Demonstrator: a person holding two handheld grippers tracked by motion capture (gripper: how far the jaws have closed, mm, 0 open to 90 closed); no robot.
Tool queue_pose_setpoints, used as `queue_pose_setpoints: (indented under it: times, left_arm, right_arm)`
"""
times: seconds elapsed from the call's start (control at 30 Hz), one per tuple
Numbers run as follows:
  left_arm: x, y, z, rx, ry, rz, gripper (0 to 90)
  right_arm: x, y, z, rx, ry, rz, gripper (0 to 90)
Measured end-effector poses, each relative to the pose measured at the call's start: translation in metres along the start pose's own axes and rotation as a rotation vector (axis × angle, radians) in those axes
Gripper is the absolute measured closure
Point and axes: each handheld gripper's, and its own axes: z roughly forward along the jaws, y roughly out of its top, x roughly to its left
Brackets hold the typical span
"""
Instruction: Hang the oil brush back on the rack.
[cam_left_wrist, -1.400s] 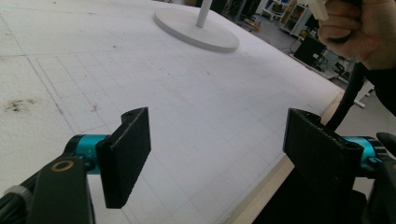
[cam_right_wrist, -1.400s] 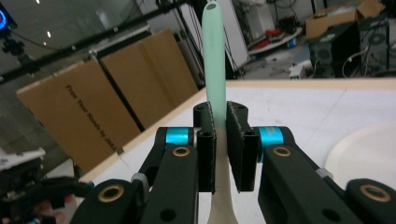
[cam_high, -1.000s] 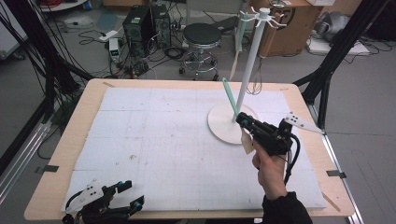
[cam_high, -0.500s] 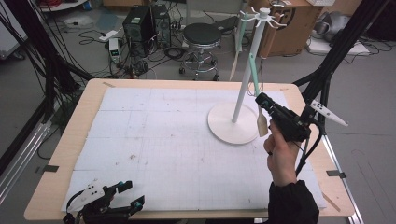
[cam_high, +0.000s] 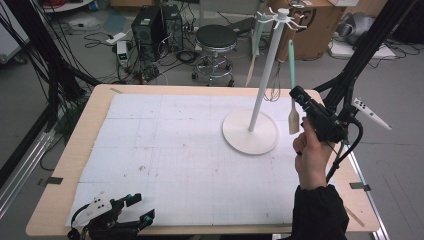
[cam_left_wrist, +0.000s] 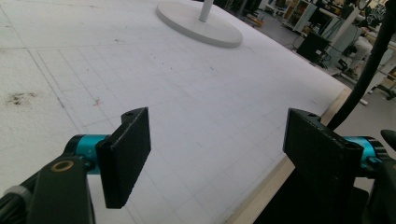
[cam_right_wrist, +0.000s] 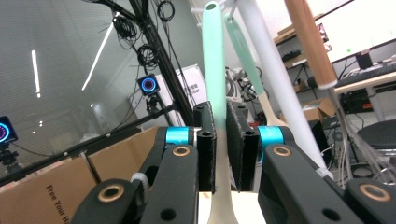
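Two spatulas: one hangs on the single rack (cam_high: 260, 85); the right gripper (cam_high: 300, 97), fingers clenched on the other spatula (cam_high: 292, 80), has risen. Left gripper (cam_high: 137, 210) rests released at the bench's near-left corner.

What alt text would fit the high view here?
A person's right hand lifts tongs shut on a mint-handled spatula beside a white rack on a white-covered table. Another spatula hangs from the rack, and the left tongs rest open at the near edge.
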Motion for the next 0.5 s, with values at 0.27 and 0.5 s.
queue_pose_setpoints:
  times: [0.27, 0.5]
  left_arm:
    - [0.0, 0.0, 0.0, 0.0, 0.002, -0.001, 23.9]
    - [0.0, 0.0, -0.001, -0.007, -0.001, -0.004, 23.9]
  right_arm:
    - [0.001, 0.015, 0.002, -0.029, -0.005, -0.014, 83.0]
    - [-0.001, 0.022, 0.005, -0.018, -0.024, -0.027, 82.9]
